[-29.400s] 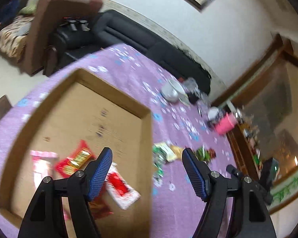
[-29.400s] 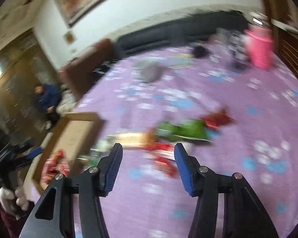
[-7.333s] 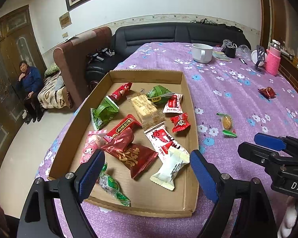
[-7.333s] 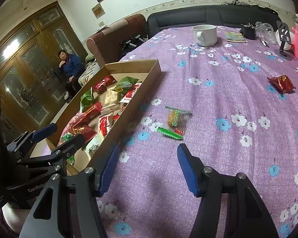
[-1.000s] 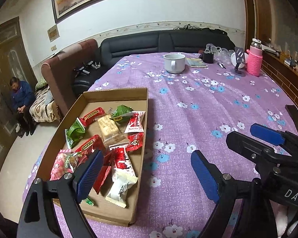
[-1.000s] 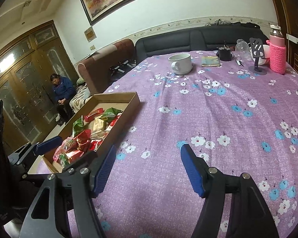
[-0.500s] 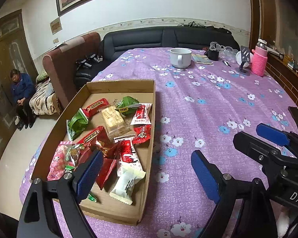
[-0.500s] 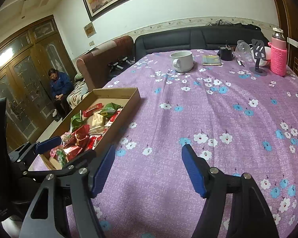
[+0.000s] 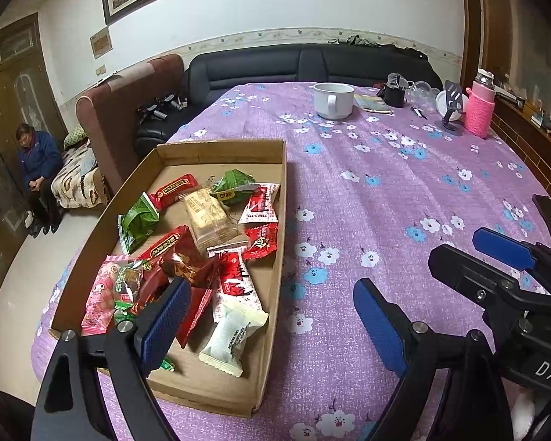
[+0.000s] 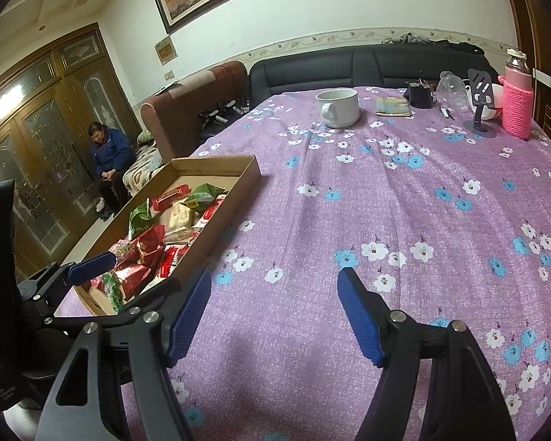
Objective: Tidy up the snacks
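Note:
A shallow cardboard tray [image 9: 281, 198] lies on the purple flowered tablecloth [image 9: 385, 191] and holds several wrapped snacks: red packets [image 9: 260, 240], green packets [image 9: 137, 220], a beige biscuit pack [image 9: 209, 217] and a white packet [image 9: 233, 334]. My left gripper [image 9: 272, 327] is open and empty, held above the tray's near right corner. My right gripper [image 10: 273, 316] is open and empty over bare cloth to the right of the tray [image 10: 246, 180]. The snacks [image 10: 147, 242] also show in the right wrist view. No snack lies loose on the cloth.
A white mug [image 9: 332, 99], a booklet [image 9: 373, 104], a black cup [image 9: 395, 93], a phone stand [image 9: 452, 110] and a pink-sleeved bottle [image 9: 479, 106] stand at the table's far end. A black sofa [image 9: 305, 66] and brown chair [image 9: 128, 110] lie beyond. A person [image 10: 108, 154] sits at far left.
Both grippers have stayed open and empty. The left view has drawn slightly closer to the tray over the last second. The tray's contents are unchanged.

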Motion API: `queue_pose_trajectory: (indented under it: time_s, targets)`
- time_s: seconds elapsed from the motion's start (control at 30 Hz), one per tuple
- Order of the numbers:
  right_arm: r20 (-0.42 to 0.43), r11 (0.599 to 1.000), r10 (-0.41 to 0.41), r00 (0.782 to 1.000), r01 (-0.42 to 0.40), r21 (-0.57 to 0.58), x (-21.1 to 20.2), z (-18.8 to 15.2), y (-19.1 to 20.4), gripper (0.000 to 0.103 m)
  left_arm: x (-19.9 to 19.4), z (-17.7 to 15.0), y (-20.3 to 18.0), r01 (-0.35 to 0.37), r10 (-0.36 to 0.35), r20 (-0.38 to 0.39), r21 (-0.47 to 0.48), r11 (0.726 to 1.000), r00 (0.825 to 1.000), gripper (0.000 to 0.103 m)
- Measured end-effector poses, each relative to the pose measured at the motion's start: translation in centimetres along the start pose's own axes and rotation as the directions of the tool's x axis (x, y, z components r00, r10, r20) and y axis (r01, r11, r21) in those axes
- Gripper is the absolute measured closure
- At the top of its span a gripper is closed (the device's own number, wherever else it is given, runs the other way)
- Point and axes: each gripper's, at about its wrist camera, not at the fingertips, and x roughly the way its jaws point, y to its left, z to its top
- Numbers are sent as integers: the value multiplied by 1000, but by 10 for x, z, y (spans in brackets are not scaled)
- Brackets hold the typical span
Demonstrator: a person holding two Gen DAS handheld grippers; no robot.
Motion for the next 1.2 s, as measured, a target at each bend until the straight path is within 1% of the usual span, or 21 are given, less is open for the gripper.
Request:
queue_pose_trajectory:
  time_s: [0.57,0.73,0.8,0.93,1.0,1.07,1.13,1.2]
  targets:
    - [0,1000,4,1000,-4,-4,2,-2,0,30,4,-1,-1,5,-5,-9,3,1000,1000,11]
    - [20,1000,7,1000,-7,-1,-1,-1,0,29,-2,0,4,2,-2,22,-13,1000,1000,11]
    - [43,1000,4,999,-4,5,-5,0,0,29,-6,0,7,0,1,41,-23,1000,999,11]
    - [80,1000,-20,997,19,14,-14,2,-2,28,-24,2,20,0,9,121,-79,997,993,11]
    - [78,1000,-17,997,16,15,-15,2,-2,28,-39,3,28,-16,37,189,-113,994,981,11]
    - [74,1000,-11,997,11,7,-16,2,0,28,-54,3,34,-37,71,251,-138,990,965,10]
    - [73,1000,-1,997,2,-8,-16,2,4,28,-74,1,39,-53,106,333,-164,985,937,0]
    - [76,999,6,997,-4,-32,-18,1,9,28,-92,-1,42,-60,132,400,-189,980,907,0]
